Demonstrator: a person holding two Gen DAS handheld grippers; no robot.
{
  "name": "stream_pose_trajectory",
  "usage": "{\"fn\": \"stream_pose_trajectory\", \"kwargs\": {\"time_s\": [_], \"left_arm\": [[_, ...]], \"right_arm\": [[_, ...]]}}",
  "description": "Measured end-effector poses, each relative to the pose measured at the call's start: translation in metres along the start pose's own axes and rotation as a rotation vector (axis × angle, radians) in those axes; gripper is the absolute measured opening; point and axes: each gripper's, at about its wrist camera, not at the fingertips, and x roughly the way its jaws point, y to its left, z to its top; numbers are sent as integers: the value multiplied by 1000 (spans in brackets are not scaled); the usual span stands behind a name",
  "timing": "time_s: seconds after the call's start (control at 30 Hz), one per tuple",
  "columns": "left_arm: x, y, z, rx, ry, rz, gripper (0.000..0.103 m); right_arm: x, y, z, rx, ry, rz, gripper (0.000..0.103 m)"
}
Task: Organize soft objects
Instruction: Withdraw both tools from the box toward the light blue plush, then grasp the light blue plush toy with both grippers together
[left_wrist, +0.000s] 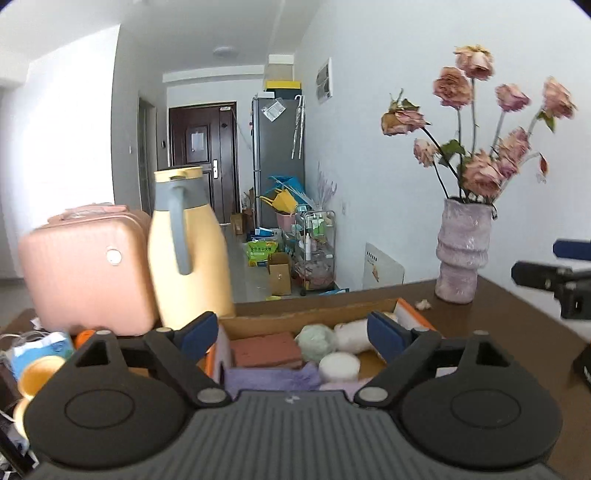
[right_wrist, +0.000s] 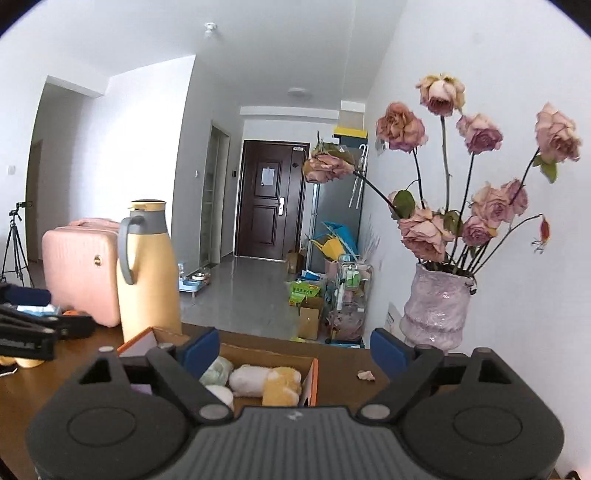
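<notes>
An open cardboard box with orange side flaps sits on the brown table. It holds soft things: a brick-red sponge, a pale green ball, a white round pad, a white plush and a purple cloth. My left gripper is open and empty, held above the box's near side. In the right wrist view the box shows the white and yellow plush and green ball. My right gripper is open and empty over the box's right end.
A yellow thermos jug and pink case stand behind the box at left. A vase of dried roses stands at the back right. A small crumb lies on the table. Cups and clutter sit far left.
</notes>
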Motion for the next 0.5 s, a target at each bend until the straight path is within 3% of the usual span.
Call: {"fn": "stream_pose_trajectory", "kwargs": {"time_s": [0.2,0.33,0.5], "left_arm": [[-52,11,-24,0,-59,53,99],[-99,22,-65,-61,-81,75,101],[-153,21,-123,-52,-58,92,101]], "right_arm": [[-53,11,-13,60,-66,18,88],[-104,24,-55,106,-91,83,88],[-155,49,-115,115,-45,118,88]]}}
